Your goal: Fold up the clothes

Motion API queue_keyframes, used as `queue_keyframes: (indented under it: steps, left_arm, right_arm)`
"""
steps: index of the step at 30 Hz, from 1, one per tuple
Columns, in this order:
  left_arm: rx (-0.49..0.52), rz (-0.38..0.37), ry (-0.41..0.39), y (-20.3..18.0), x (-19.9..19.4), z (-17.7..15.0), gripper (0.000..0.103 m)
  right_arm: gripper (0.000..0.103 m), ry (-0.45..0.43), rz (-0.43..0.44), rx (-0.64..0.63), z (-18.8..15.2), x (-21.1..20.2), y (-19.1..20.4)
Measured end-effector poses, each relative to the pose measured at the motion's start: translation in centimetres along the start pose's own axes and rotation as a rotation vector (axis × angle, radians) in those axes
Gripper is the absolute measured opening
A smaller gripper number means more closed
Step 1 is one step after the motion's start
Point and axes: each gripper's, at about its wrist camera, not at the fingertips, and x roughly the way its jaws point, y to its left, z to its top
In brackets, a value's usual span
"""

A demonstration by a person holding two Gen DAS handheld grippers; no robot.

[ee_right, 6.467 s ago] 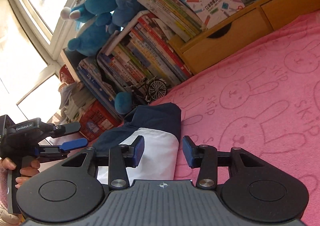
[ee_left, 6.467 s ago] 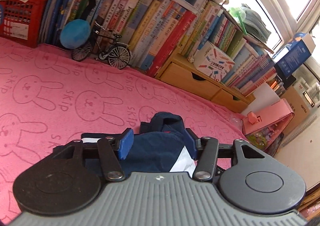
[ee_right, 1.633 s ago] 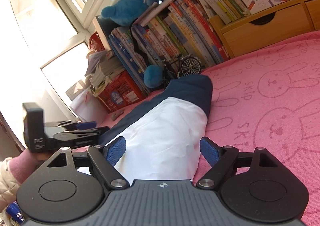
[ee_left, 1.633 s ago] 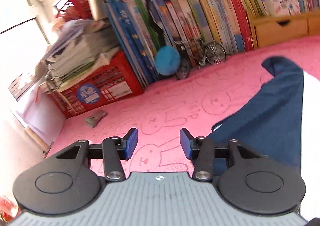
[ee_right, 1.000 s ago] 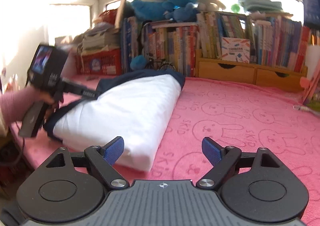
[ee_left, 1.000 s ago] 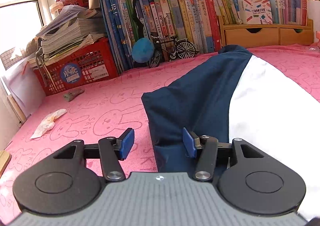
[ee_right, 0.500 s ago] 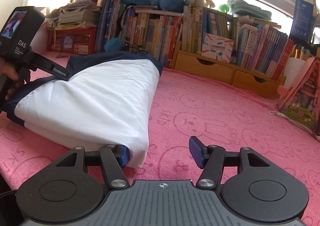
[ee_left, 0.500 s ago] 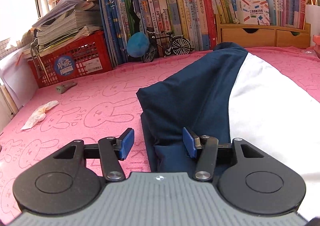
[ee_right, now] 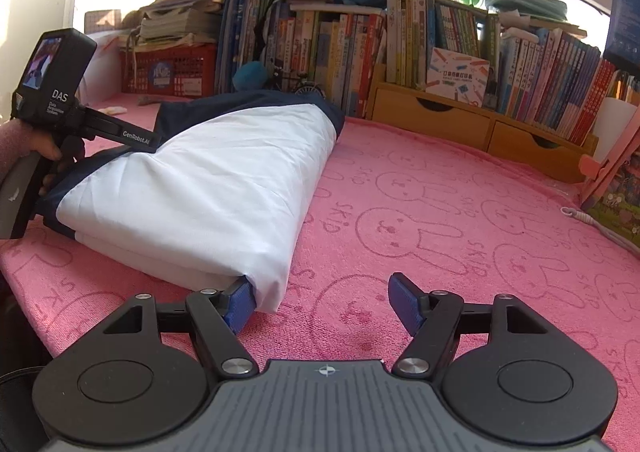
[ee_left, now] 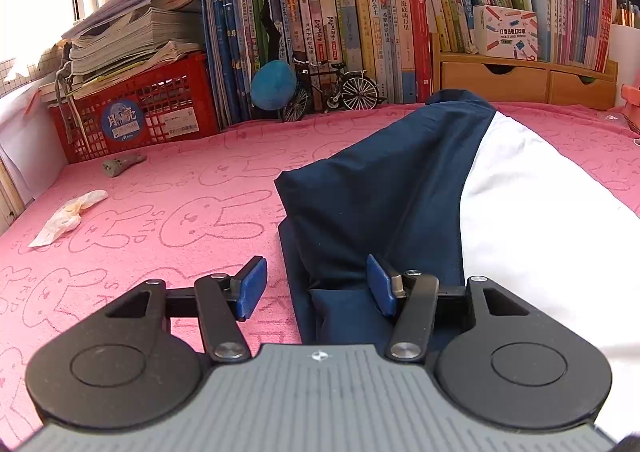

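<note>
Left gripper [ee_left: 314, 290] and right gripper [ee_right: 318, 302]: I held both wide at near corners | garment [ee_right: 208, 188] lay folded lengthwise | crosswise fold seemingly remained.

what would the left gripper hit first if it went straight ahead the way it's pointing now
Most likely the navy part of the folded garment: the open left gripper already straddles its near corner, so the cloth lies right between the fingers. The pink rabbit-print cover lies to the left of that line.

L tongs [ee_left: 314, 290] & R tongs [ee_right: 320, 302] both spread wide
</note>
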Motion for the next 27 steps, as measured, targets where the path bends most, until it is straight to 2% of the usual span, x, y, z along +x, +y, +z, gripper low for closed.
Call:
queue_keyframes:
  steps: [5, 9, 13, 18, 20, 23, 25, 27]
  left_arm:
    - [-0.018, -0.016, 0.002, 0.4, 0.1, 0.0, 0.057]
    - [-0.04, -0.027, 0.003, 0.6, 0.1, 0.0, 0.057]
    - [-0.044, -0.018, -0.002, 0.7, -0.4, 0.1, 0.057]
    - [-0.112, 0.018, -0.047, 2.0, -3.9, -0.2, 0.057]
    - [-0.207, -0.007, -0.042, 3.2, -5.5, -0.9, 0.057]
    - [-0.366, -0.085, 0.013, 5.0, -6.8, -2.2, 0.057]
    - [-0.424, -0.117, 0.041, 5.5, -7.4, -3.2, 0.057]
    - [-0.423, -0.102, 0.042, 5.2, -8.1, -3.9, 0.057]
  right_arm:
    - [0.074, 0.037, 0.018, 0.044, -0.1, -0.5, -2.0]
    - [0.074, 0.062, -0.09, 0.032, -0.4, -0.8, -3.3]
    - [0.074, 0.055, -0.118, 0.136, -0.4, -1.3, -5.9]
    - [0.076, 0.066, -0.042, 0.217, 3.0, 1.1, -6.5]
    - [0.076, 0.074, -0.008, 0.242, 4.6, 2.3, -6.6]
    - [0.076, 0.087, 0.045, 0.281, 6.9, 4.1, -6.7]
    - [0.077, 0.096, 0.079, 0.306, 8.5, 5.3, -6.8]
    - [0.078, 0.105, 0.114, 0.331, 10.0, 6.6, -6.9]
